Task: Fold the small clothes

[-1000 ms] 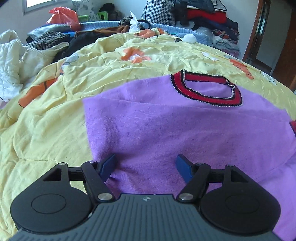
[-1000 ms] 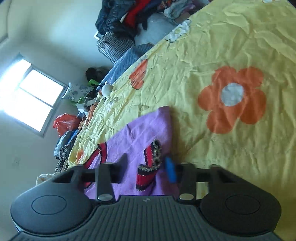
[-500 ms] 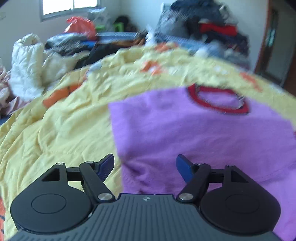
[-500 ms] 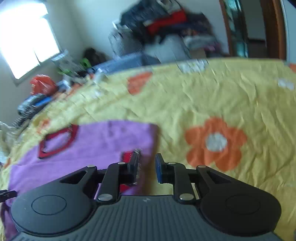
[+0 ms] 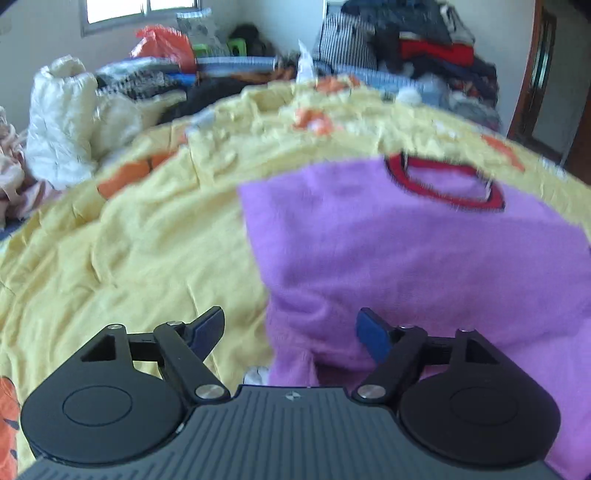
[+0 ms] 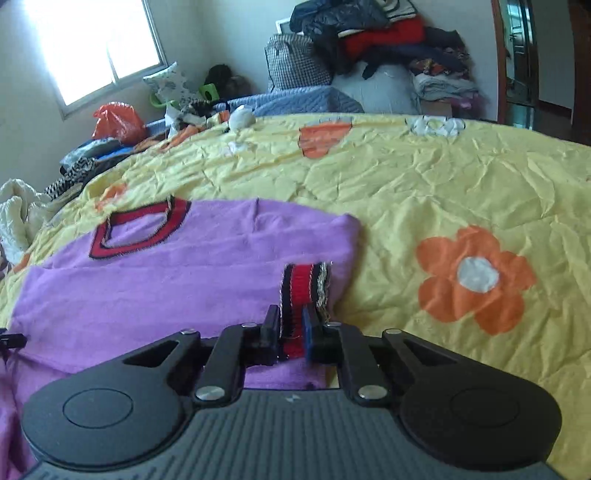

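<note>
Pinching the red-striped cuff (image 6: 304, 286) of a purple sweater (image 6: 177, 273), the right gripper (image 6: 291, 334) has its jaws closing on the knit, while the left gripper (image 5: 290, 332) hangs over the sweater's near edge with jaws spreading and nothing clamped.

Nearest to me, the left gripper's blue pads (image 5: 371, 334) stand wide, the garment's side edge running between them, one pad over purple knit and the other over the yellow flowered quilt (image 6: 424, 177). The sweater lies spread flat on that quilt, its sleeve folded across the body, its red-and-black neckline (image 6: 138, 230) toward the far side. Beyond the bed, a white bundle of bedding (image 5: 62, 122), an orange plastic bag (image 6: 116, 122) under the window (image 6: 96, 40), and a heap of dark and red clothes (image 6: 384, 33) against the far wall.
</note>
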